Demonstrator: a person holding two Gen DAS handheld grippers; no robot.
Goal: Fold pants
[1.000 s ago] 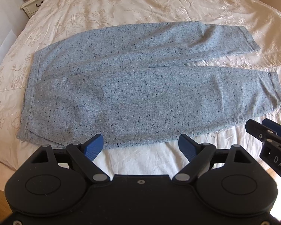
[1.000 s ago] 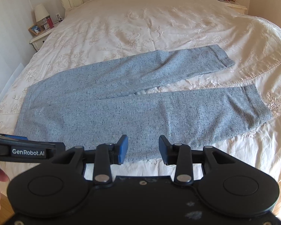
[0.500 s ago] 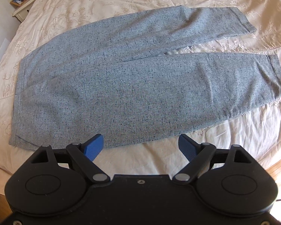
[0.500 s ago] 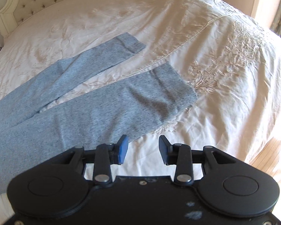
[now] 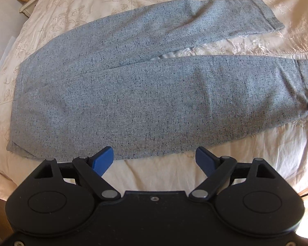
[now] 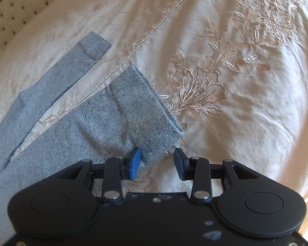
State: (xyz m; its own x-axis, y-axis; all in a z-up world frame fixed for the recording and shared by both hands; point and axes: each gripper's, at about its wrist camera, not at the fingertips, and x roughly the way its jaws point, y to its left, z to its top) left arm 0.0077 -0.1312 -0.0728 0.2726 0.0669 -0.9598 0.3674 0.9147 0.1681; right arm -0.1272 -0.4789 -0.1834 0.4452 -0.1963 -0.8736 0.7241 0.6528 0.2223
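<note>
While its blue pads stand wide apart with nothing between them, the left gripper (image 5: 154, 160) hangs over the near edge of the pants (image 5: 154, 94), whose long lower hem line runs just ahead of the fingertips. Beyond those tips the grey speckled cloth lies flat, the waistband off to the gripper's left and the two legs running away to its right, splitting into a narrow V with the far leg angling farther ahead. A small black piece at the right rim of this view, seemingly part of the other tool, sits by the near leg's cuff. The right gripper (image 6: 157, 165) is open to a middling gap and holds nothing; its left pad (image 6: 134, 163) overlaps the corner of the near leg's cuff (image 6: 154, 121), though whether it touches the cloth cannot be told, and its right pad is over bare bedspread (image 6: 236, 102). Ahead and to that gripper's left the far leg's cuff (image 6: 94, 47) lies apart from the near one, with embroidered flowers ahead and to the right and a tufted headboard (image 6: 20, 6) far off at upper left.
</note>
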